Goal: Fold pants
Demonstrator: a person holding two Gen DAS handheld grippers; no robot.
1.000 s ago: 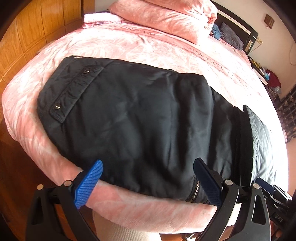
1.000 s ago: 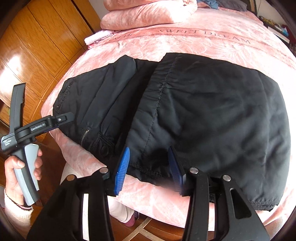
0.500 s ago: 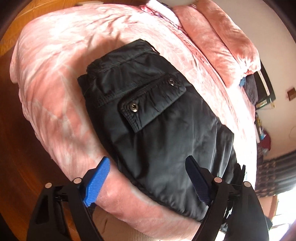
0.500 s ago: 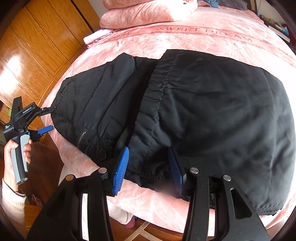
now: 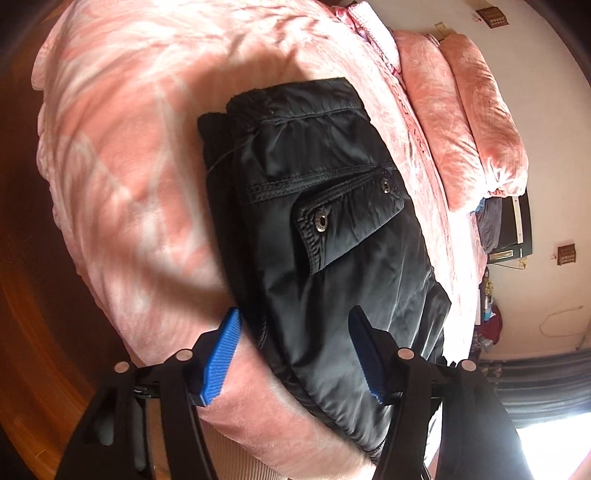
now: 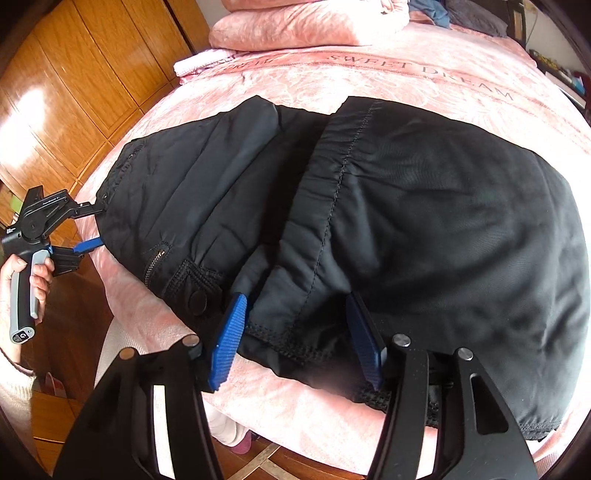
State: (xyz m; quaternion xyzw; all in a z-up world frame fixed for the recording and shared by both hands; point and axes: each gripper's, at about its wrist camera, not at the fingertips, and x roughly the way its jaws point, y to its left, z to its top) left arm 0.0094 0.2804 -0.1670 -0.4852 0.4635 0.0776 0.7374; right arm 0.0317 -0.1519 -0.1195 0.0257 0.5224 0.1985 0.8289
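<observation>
Black pants (image 6: pixel 424 206) lie folded on the pink bed, the leg part laid over the waist part. In the left wrist view the pants' (image 5: pixel 332 240) snap pocket flap faces up. My left gripper (image 5: pixel 295 354) is open at the waist end, its jaws straddling the near edge of the cloth; it also shows in the right wrist view (image 6: pixel 90 229), open at the far left edge of the pants. My right gripper (image 6: pixel 295 339) is open, its jaws either side of the hem at the bed's near edge.
The pink bedspread (image 6: pixel 369 77) covers the bed, with folded pink quilts (image 6: pixel 306 22) at the head. A wooden wardrobe (image 6: pixel 74 74) stands to the left. Wooden floor (image 5: pixel 33 332) lies below the bed edge. Cluttered shelves (image 5: pixel 487 317) stand by the far wall.
My left gripper has swung round to the waist end of the pants and moved in close to the edge. My right gripper has stayed put at the hem, open.
</observation>
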